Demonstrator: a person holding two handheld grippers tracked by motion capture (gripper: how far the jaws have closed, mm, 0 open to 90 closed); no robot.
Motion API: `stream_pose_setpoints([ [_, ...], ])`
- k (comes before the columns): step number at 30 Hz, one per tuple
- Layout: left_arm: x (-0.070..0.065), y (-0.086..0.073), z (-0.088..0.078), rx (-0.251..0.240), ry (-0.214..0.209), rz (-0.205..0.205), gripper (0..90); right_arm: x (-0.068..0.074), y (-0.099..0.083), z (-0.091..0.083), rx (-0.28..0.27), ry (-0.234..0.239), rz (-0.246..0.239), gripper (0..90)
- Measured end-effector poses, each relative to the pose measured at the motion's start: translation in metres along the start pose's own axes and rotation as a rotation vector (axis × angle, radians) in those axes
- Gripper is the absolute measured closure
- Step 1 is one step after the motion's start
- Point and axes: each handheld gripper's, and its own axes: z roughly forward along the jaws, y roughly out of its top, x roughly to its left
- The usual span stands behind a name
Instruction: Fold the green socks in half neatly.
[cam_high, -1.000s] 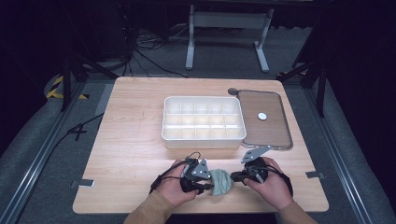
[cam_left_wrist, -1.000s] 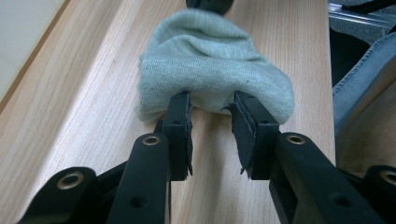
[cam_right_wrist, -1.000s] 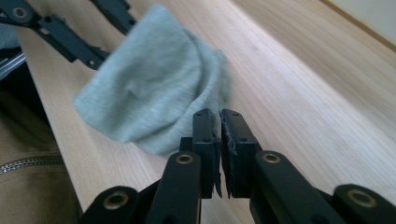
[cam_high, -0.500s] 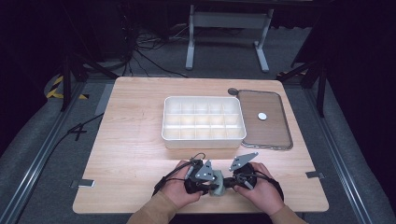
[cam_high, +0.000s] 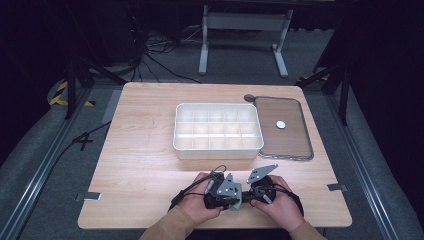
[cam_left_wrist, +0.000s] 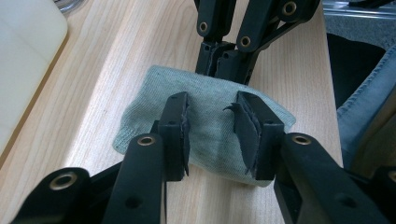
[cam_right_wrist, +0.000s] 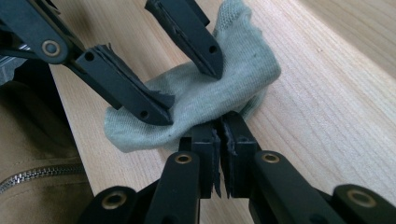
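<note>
a small pale green knitted cloth (cam_left_wrist: 205, 123) is seen lying on the light wooden tabletop (cam_high: 150, 165) near its front edge. its edge is pinched by the right gripper (cam_right_wrist: 220, 135), jaws closed. the left gripper (cam_left_wrist: 211, 122), jaws just opening, is held apart over the cloth.

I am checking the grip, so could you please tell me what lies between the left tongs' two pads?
In the left gripper view, the green cloth lies between the left tongs' open pads, untouched by them.

The cloth (cam_left_wrist: 205, 121) is pale grey-green knit; the worktop (cam_high: 145, 150) light wood grain; the compartment box (cam_high: 218, 131) cream white.
</note>
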Motion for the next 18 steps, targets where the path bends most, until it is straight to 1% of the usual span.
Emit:
stream_pose_setpoints([
  [1,0.001,-0.001,0.001,-0.001,-0.008,-0.010,64.7,0.000,0.000,0.000,-0.002,0.003,0.008,83.3],
  [2,0.001,-0.001,0.001,-0.001,-0.008,-0.010,64.5,0.000,0.000,0.000,-0.002,0.003,0.008,83.3],
  [3,0.003,-0.002,0.001,0.006,-0.014,-0.058,64.5,-0.002,-0.001,-0.001,0.003,0.006,0.011,79.5],
  [4,0.002,-0.001,0.001,0.013,-0.008,-0.072,64.5,-0.006,-0.003,-0.004,0.015,0.018,0.030,71.2],
  [5,0.002,0.000,0.002,0.021,-0.001,-0.062,64.5,-0.009,-0.005,-0.009,0.015,0.026,0.045,69.9],
  [6,0.000,0.001,0.002,0.029,0.009,-0.064,64.5,-0.011,-0.005,-0.014,0.010,0.021,0.057,68.4],
  [7,0.000,0.001,0.002,0.029,0.009,-0.064,64.4,-0.011,-0.005,-0.014,0.010,0.021,0.057,68.4],
  [8,-0.001,0.003,0.002,0.036,0.019,-0.057,64.4,-0.014,-0.006,-0.018,-0.003,0.000,0.061,66.1],
  [9,-0.002,0.004,0.003,0.042,0.030,-0.044,63.8,-0.015,-0.005,-0.025,-0.022,-0.022,0.080,63.3],
  [10,-0.002,0.004,0.003,0.042,0.030,-0.044,62.5,-0.015,-0.005,-0.025,-0.022,-0.022,0.080,63.3],
  [11,-0.003,0.005,0.003,0.050,0.055,-0.043,60.3,-0.017,-0.004,-0.032,-0.071,-0.040,0.100,59.4],
  [13,-0.004,0.005,0.003,0.058,0.090,-0.039,53.3,-0.016,-0.004,-0.033,-0.079,-0.048,0.099,58.2],
  [14,-0.004,0.006,0.003,0.061,0.093,-0.042,50.1,-0.016,-0.004,-0.032,-0.084,-0.050,0.098,57.6],
  [18,-0.004,0.006,0.003,0.067,0.100,-0.045,49.2,-0.014,0.000,-0.032,-0.117,-0.061,0.096,56.1],
])
